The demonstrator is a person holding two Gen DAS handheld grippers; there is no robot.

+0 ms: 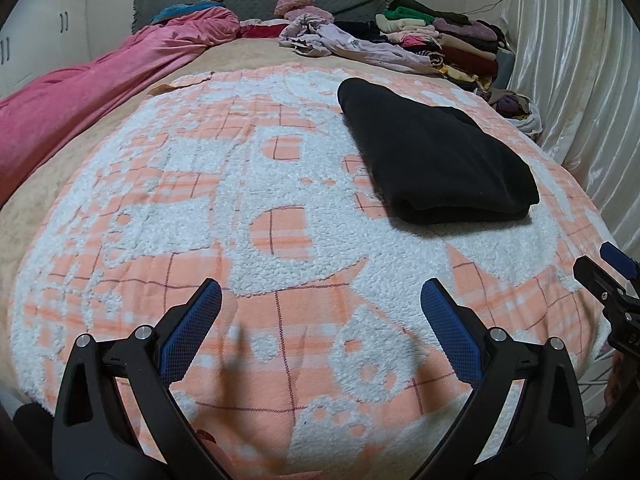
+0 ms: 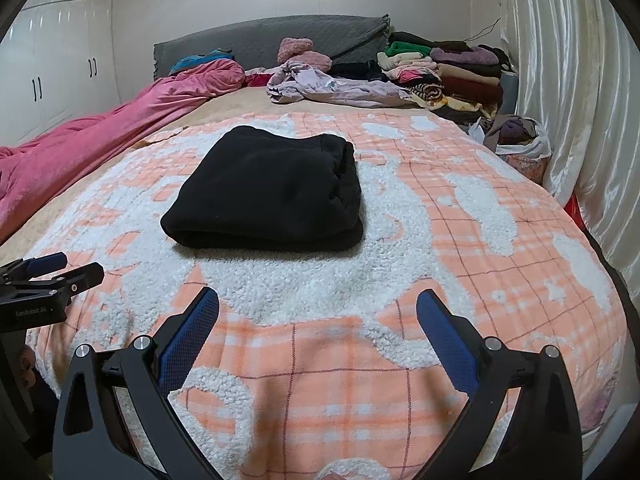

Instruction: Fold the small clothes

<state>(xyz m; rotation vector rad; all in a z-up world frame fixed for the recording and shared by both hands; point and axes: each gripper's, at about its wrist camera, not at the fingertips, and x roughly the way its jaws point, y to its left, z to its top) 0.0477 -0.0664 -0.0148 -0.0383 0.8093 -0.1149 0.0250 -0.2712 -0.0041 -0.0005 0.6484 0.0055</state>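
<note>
A black garment (image 1: 434, 152) (image 2: 266, 196) lies folded into a thick rectangle on the orange-and-white blanket (image 1: 260, 216) (image 2: 460, 248). My left gripper (image 1: 320, 292) is open near the blanket's front edge, well short of the garment and to its left, with nothing between its blue pads. My right gripper (image 2: 318, 300) is also open and empty, in front of the garment. Each gripper shows at the edge of the other's view: the right gripper (image 1: 616, 276) from the left wrist, the left gripper (image 2: 60, 268) from the right wrist.
A pink duvet (image 1: 100, 84) (image 2: 120, 120) runs along the bed's left side. A crumpled lilac garment (image 1: 340, 42) (image 2: 320, 86) and a stack of folded clothes (image 1: 452, 40) (image 2: 452, 72) sit near the grey headboard (image 2: 260, 36). A bag of clothes (image 2: 516, 136) and a white curtain (image 2: 568, 80) are on the right.
</note>
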